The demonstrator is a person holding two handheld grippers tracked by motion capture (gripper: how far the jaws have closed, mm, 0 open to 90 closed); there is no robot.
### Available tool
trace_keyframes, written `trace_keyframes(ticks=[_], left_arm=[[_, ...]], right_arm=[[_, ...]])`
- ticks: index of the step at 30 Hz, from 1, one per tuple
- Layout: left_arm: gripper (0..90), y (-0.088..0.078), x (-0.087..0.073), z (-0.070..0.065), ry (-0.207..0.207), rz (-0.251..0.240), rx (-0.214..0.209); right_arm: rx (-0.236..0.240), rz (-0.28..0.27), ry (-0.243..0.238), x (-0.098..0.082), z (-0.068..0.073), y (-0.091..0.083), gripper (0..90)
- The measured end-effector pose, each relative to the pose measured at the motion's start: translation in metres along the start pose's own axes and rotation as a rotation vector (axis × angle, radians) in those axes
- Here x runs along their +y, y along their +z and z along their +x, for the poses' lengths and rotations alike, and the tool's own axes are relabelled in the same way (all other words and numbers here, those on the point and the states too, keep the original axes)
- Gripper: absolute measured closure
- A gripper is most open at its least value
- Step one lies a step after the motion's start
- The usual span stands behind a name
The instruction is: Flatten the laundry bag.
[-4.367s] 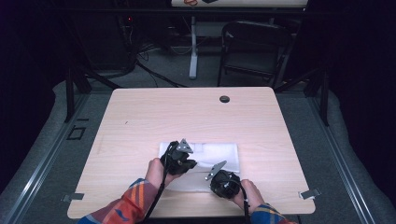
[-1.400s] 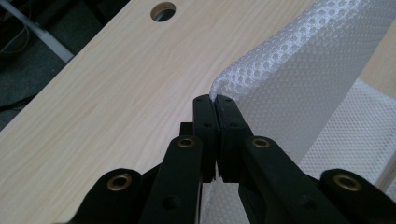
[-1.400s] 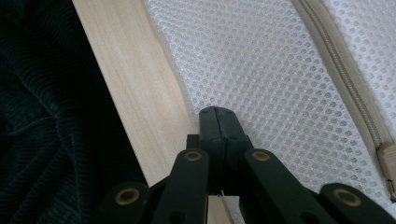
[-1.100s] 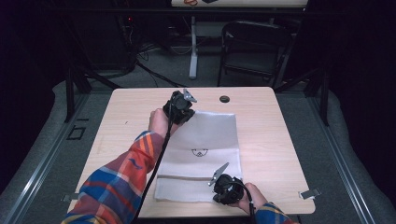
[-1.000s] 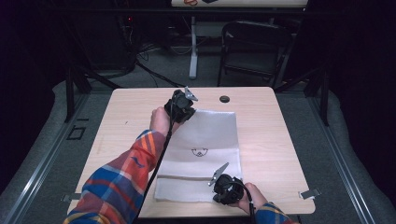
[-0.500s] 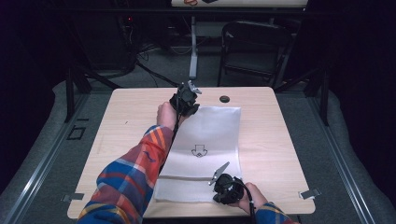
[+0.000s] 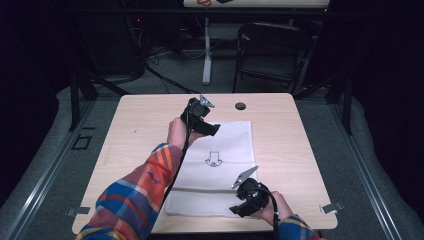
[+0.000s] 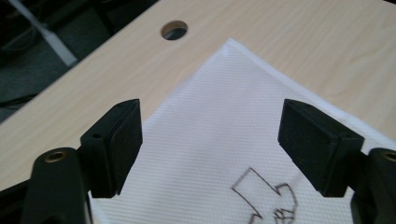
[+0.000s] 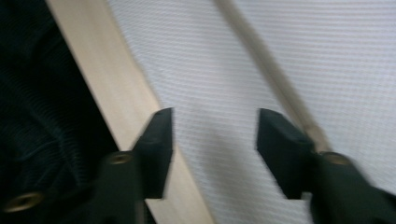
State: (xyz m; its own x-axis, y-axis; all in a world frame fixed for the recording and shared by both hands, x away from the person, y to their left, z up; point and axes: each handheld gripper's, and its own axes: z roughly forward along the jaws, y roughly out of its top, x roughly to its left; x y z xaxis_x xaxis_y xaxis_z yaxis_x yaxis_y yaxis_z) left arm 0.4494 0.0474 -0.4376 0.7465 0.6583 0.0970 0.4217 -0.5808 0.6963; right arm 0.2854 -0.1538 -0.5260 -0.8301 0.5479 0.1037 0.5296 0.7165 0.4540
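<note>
A white waffle-textured cloth (image 7: 220,155) lies flat on my pale wood-grain worktop (image 7: 300,150), bearing a hand-drawn outlined arrow (image 7: 214,160). My left gripper (image 7: 207,127) over its far corner and right gripper (image 7: 239,206) over its near edge have just been opening; nothing is between their jaws.

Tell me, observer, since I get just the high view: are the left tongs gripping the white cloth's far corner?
Observer: No. The left tongs stand open, their jaws having just been opening; the white cloth lies flat below them, unclamped.
Operator: And the right tongs?
Observer: The right tongs have just been opening too. Their pads hang apart above the cloth, with nothing clamped between them, close to an edge of the table.
</note>
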Motion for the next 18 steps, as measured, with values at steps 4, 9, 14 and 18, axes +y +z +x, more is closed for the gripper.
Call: trace_keyframes(ticks=[4, 9, 14, 18], left_arm=[[16.5, -0.001, -0.014, -0.007, -0.004, 0.002, -0.048], [15.2, -0.002, -0.03, -0.015, -0.013, 0.011, -0.093], [10.6, -0.003, -0.048, -0.025, -0.018, 0.023, -0.142], [9.8, -0.004, -0.06, -0.035, -0.002, 0.037, -0.164]], right_arm=[[-0.028, -0.029, 0.049, -0.004, -0.009, -0.01, 17.3], [-0.043, -0.052, 0.082, -0.009, -0.018, -0.018, 9.6], [-0.052, -0.061, 0.088, -0.014, -0.028, -0.022, 6.4], [-0.05, -0.07, 0.112, -0.021, -0.038, -0.026, 7.4]])
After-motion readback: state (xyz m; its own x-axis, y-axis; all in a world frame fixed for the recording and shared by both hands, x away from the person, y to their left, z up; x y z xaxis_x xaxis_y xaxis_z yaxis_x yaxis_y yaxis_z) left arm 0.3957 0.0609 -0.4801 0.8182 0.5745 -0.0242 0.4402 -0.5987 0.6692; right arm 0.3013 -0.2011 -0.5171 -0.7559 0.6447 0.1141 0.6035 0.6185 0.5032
